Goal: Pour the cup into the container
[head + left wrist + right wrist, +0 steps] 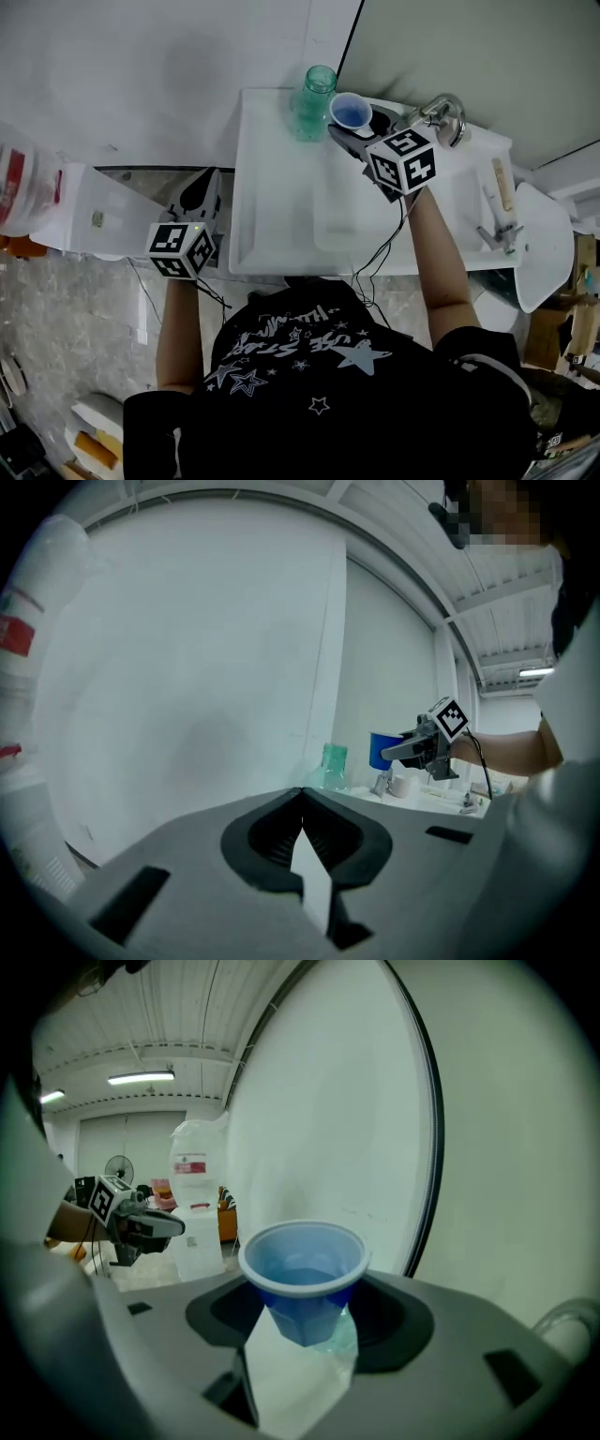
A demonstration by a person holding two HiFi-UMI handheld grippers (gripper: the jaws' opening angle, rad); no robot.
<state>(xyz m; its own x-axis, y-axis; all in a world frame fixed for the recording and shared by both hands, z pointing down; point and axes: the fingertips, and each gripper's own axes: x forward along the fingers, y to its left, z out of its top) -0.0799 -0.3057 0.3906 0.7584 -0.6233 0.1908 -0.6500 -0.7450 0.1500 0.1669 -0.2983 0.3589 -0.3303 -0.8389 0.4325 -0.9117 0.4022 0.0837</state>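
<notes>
Seen from above, a person in a black T-shirt [309, 361] stands at a white tabletop [272, 197] with a shallow basin and a metal tap [442, 116] at its far right corner.

The right claw [361, 133] grips a blue plastic cup [302, 1283] by its lower half, its jaws spread wide around it. The cup is upright and off the surface, with liquid showing inside. It hangs just right of a see-through green container [314, 101], which stands at the far edge of the tabletop near the wall. From the left gripper view the cup sits higher than the container's top.

The left claw [302, 794] is away from the tabletop, out past its left edge. Its jaws are closed tip to tip, with nothing between them.

Each gripper carries a cube with black-and-white square markers; these are patterns, not words. The right cube [403, 159] sits above the person's wrist, and the left cube [181, 248] shows a small green light.

The T-shirt is printed with pale stars and large lettering, seen upside down and too distorted to read with confidence.

At far left a big white plastic jug [21, 183] bears a red label; its print is too small to read.
</notes>
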